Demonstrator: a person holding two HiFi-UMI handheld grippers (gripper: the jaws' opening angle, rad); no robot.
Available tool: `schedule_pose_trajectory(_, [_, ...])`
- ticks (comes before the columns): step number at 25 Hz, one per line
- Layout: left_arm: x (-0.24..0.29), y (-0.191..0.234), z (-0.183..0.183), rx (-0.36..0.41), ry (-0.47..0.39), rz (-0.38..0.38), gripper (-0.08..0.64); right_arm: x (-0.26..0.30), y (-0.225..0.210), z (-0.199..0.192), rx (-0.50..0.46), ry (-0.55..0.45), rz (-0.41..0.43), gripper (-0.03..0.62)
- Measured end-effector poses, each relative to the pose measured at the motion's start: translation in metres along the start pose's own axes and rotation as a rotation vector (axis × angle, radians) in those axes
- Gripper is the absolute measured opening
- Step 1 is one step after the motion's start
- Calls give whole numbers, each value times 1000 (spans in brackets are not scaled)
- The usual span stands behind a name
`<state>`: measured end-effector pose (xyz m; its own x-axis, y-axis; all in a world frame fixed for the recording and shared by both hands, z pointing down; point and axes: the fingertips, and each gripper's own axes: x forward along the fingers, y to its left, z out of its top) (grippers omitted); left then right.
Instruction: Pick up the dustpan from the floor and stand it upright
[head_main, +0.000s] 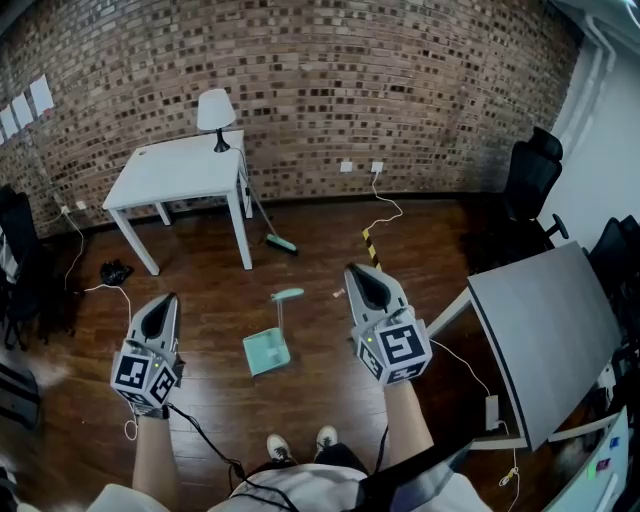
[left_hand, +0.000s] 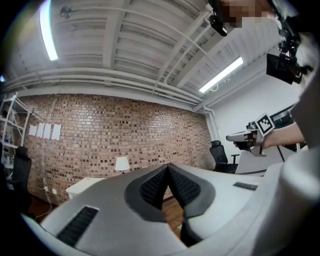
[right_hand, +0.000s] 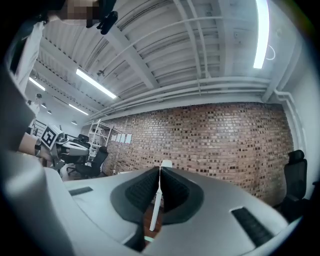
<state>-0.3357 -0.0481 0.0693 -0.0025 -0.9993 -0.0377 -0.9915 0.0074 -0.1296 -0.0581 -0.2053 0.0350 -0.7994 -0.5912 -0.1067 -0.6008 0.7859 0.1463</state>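
Note:
The mint-green dustpan (head_main: 267, 352) lies flat on the dark wooden floor, its thin handle (head_main: 284, 300) pointing toward the brick wall. My left gripper (head_main: 165, 301) hovers to its left, held level, jaws shut with nothing in them (left_hand: 167, 168). To the dustpan's right my right gripper (head_main: 357, 271) is also level and shut on nothing (right_hand: 160, 170). Both grippers are well above the floor and clear of the dustpan. In the right gripper view, a pale thin bar behind the shut tips looks like the far table's leg.
A white table (head_main: 170, 172) with a lamp (head_main: 215, 112) stands at the brick wall, and a broom (head_main: 271, 229) leans beside it. A grey tabletop (head_main: 545, 330) is at the right, office chairs (head_main: 527, 180) behind it. Cables (head_main: 205, 440) trail on the floor by my shoes (head_main: 300, 445).

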Motion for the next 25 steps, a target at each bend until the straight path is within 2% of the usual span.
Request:
schedule_pose_trajectory(4, [-15, -12, 4, -23, -28, -24, -5, -21, 21, -5, 32, -19, -17, -17])
schedule_pose_trajectory(6, [-31, -30, -1, -41, -31, -16, -6, -41, 36, -9, 32, -6, 18, -23])
schedule_pose_trajectory(9, [-57, -61, -3, -25, -26, -21, -6, -75, 52, -8, 17, 4, 59, -25])
schedule_pose_trajectory(14, [-118, -149, 6, -29, -16, -86, -9, -164, 64, 4, 41, -16, 94, -25])
schedule_pose_trajectory(18, [-174, -226, 15, -38, -25, -55, -11, -253, 72, 11, 47, 16, 149, -25])
schedule_pose_trajectory(21, [-222, -279, 17, -43, -34, -35, -11, -319, 76, 7, 66, 54, 159, -25])
schedule_pose_trajectory(25, [-276, -337, 40, -6, -86, -35, -7, -389, 84, 6, 92, 87, 186, -25])
